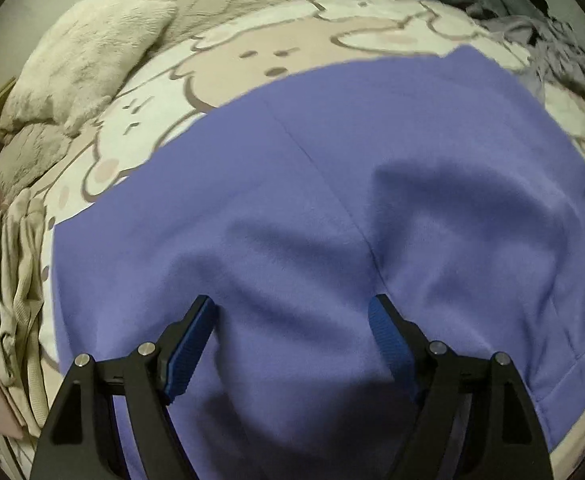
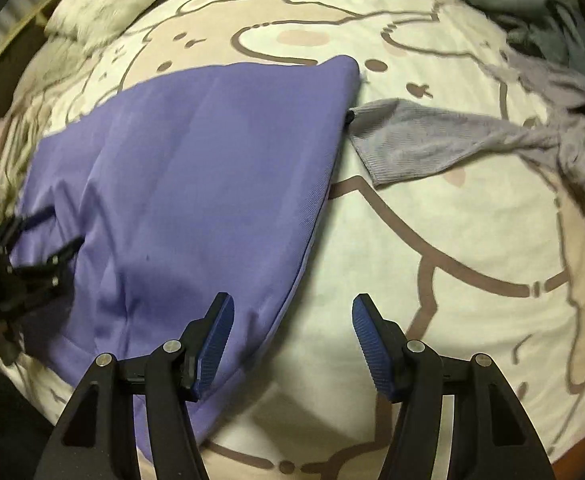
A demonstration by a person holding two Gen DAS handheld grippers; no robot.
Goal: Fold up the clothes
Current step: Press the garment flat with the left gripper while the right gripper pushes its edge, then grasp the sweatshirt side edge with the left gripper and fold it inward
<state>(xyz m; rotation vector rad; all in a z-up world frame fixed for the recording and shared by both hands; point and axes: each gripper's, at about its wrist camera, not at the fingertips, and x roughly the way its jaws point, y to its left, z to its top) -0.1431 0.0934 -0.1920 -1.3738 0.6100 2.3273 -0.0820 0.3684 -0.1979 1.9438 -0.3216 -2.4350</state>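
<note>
Purple garment (image 1: 332,200), no readable writing, cartoon bedsheet (image 2: 432,220)

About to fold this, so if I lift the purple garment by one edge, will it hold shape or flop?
The purple garment will probably flop: it lies in soft wrinkles on the bedsheet. It looks thin, so likely light, possibly slightly slippery.

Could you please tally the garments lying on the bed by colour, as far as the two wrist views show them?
Purple garment: 1
Grey-lilac knit garment: 1
Dark grey-green garment: 1
Beige garment: 1
Total: 4
</note>
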